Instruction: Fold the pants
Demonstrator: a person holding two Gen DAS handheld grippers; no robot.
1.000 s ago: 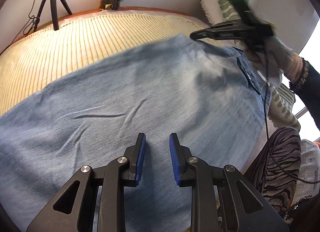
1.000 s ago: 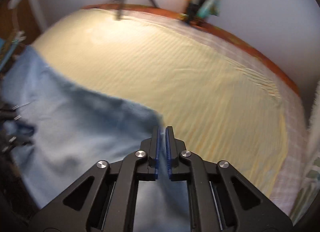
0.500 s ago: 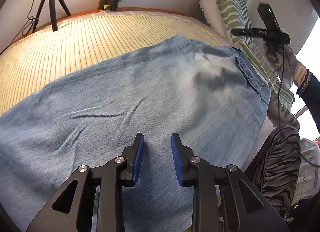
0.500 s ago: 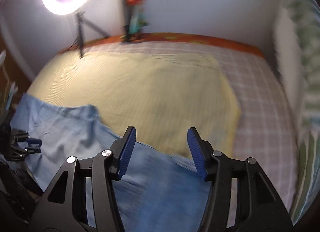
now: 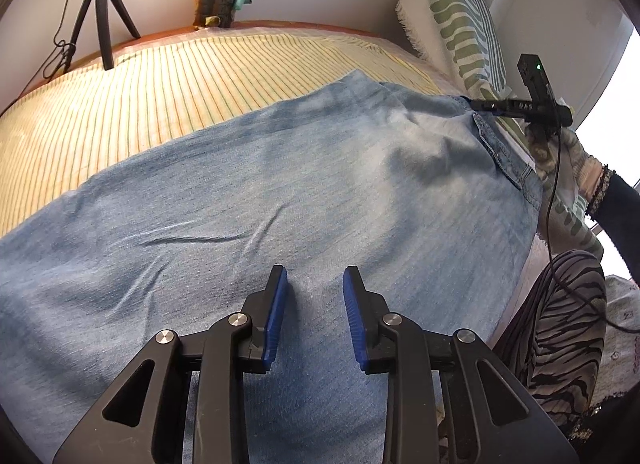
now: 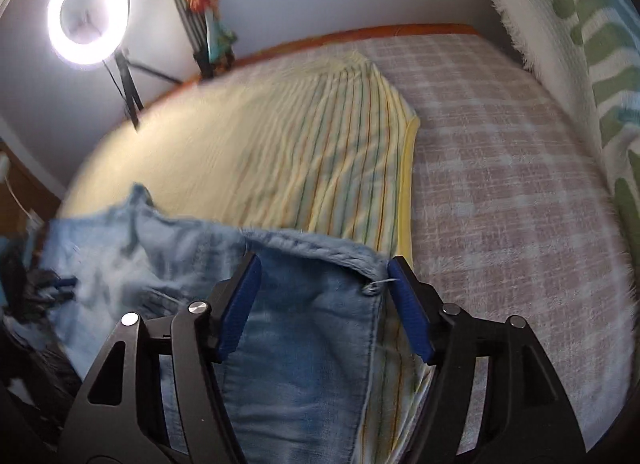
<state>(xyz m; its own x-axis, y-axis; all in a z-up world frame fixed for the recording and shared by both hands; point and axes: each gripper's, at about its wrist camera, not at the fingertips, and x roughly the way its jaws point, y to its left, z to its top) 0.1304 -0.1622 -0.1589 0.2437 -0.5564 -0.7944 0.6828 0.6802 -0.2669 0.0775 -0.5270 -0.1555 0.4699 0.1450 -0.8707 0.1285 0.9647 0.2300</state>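
Plain blue pants (image 5: 304, 192), no legible writing

Left wrist view: mounted behind the left gripper (image 5: 314, 284), angled steeply down, close over the jeans (image 5: 280, 184), facing the far wall and tripod (image 5: 102, 12); the right gripper (image 5: 480, 105) shows at its right edge. Right wrist view: behind the right gripper (image 6: 322, 276), tilted down, near the jeans' (image 6: 300, 344) corner. Shared: jeans, striped yellow blanket (image 5: 140, 96), patterned pillow (image 5: 460, 24).
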